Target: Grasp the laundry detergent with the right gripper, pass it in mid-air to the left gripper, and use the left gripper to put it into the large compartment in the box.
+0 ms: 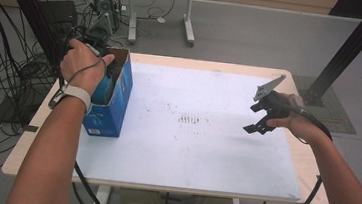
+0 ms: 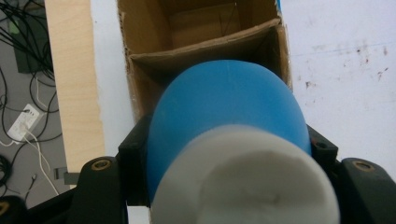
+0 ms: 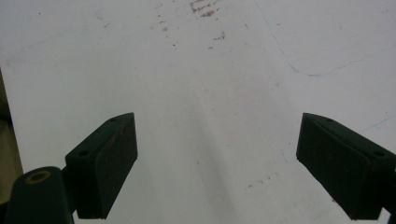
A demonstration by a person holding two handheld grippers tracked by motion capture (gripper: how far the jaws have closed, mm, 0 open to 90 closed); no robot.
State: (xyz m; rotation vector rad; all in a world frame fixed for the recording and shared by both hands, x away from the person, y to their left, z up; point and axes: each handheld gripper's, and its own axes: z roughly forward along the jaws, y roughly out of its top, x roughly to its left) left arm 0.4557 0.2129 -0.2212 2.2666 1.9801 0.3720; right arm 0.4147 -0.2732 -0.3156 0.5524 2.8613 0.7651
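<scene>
Gripped in the left gripper (image 2: 224,186), lower the blue bottle (image 2: 226,107) straight into the cardboard box (image 2: 140,74) compartment ahead, clear of the divider, right gripper (image 3: 217,163) released.

Blue white-ended bottle (image 2: 229,121) in clamped left claw (image 2: 229,154) above open box (image 2: 196,28)

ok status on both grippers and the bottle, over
Left gripper shut on blue bottle, above the open box. Right gripper open, nothing between its jaws, over the white mat. A cardboard divider crosses the box below the bottle.
</scene>
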